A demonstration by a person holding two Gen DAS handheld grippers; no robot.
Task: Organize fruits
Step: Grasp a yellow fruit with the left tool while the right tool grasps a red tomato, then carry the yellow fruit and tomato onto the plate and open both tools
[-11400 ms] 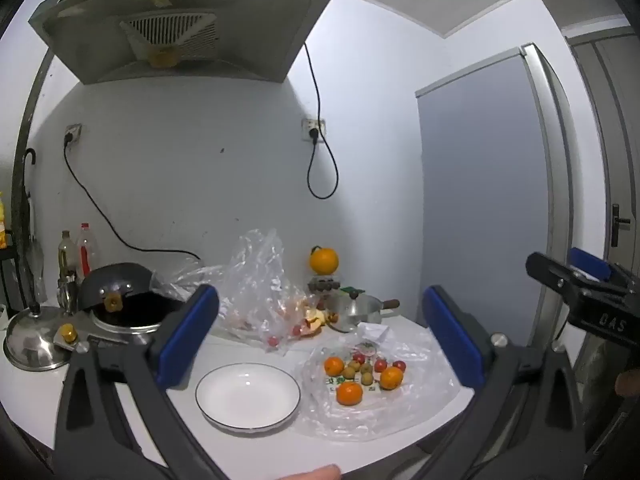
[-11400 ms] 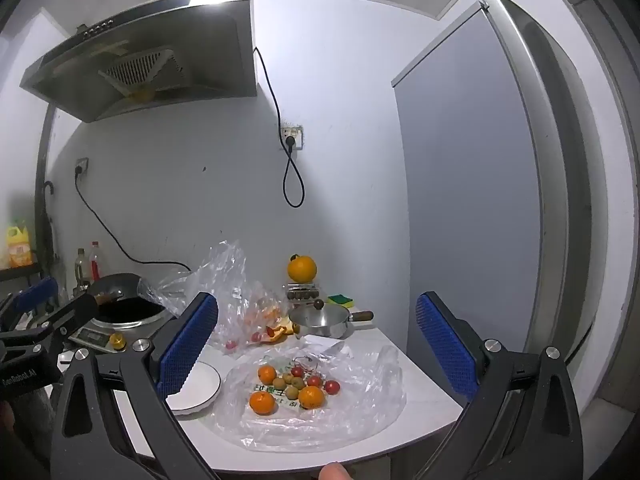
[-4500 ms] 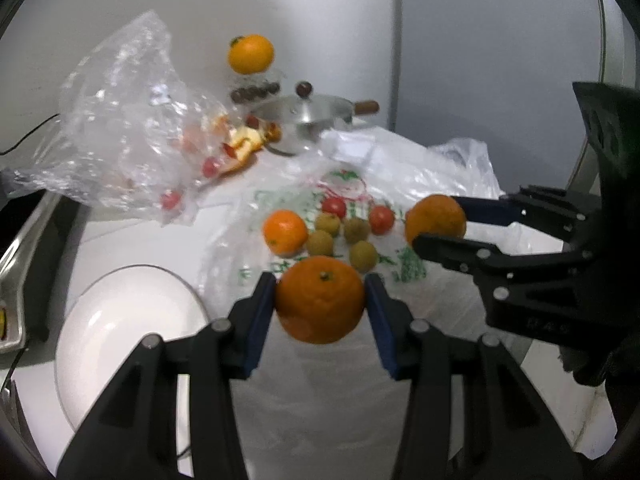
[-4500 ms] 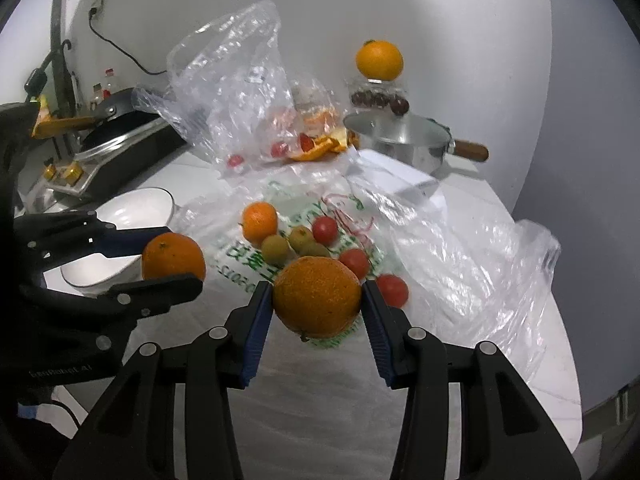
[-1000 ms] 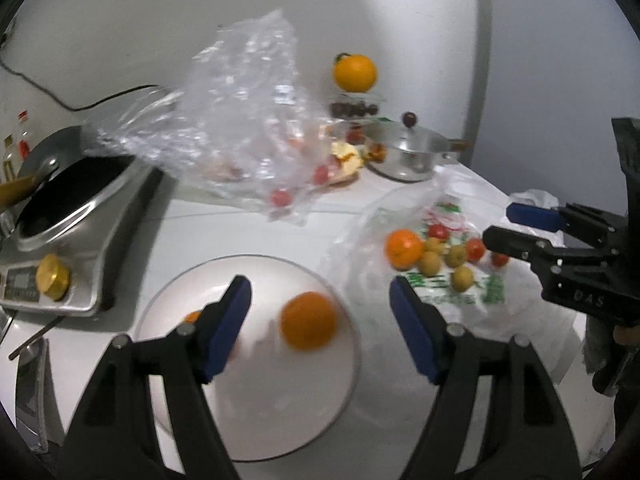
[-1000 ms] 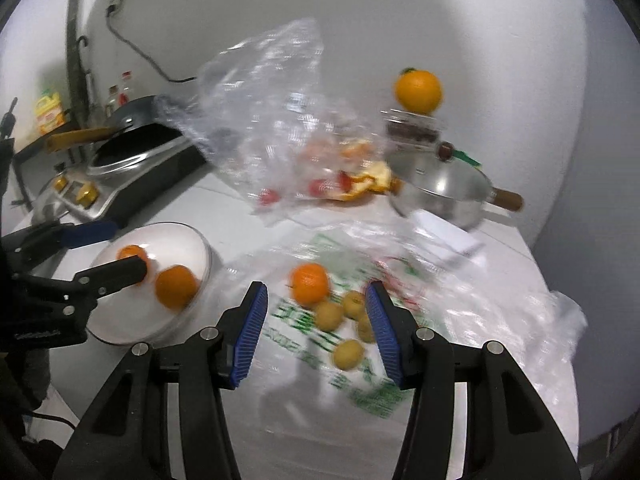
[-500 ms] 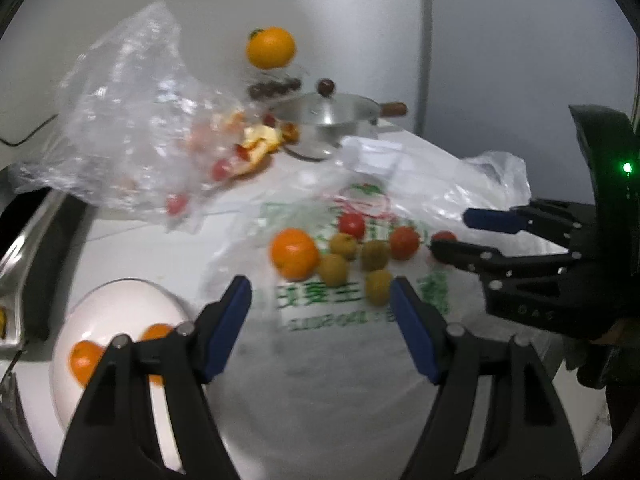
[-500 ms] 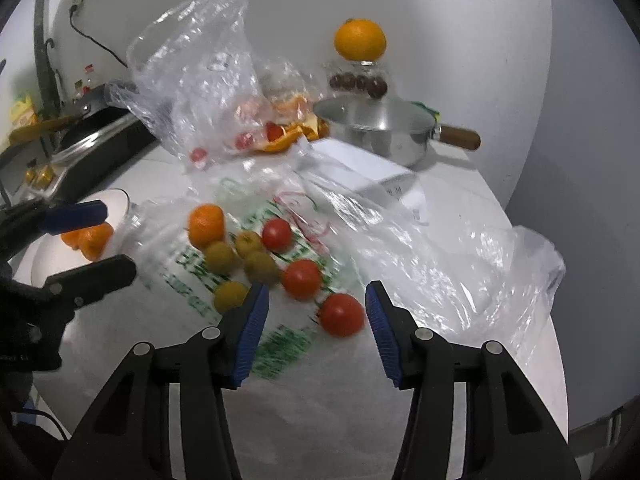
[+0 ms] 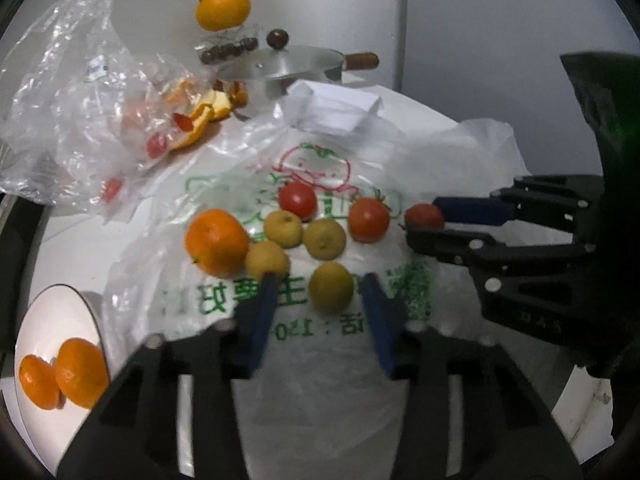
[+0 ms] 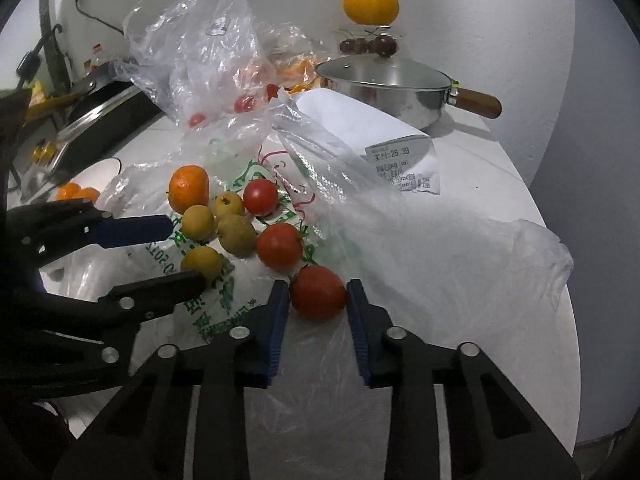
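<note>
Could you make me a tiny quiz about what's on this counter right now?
1. True or false: the white plate holds two oranges.
2. Which fruit sits between the fingers of the right gripper? A) a red tomato B) a grape
3. How many oranges lie loose on the printed plastic bag?

Key: 1 true, two oranges. 2 A, the tomato. 3 one orange, beside the small yellow-green fruits.

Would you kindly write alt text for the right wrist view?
The right gripper closes around a red tomato lying on a plastic bag. To its left, the left gripper brackets a small yellow fruit near an orange.
</note>
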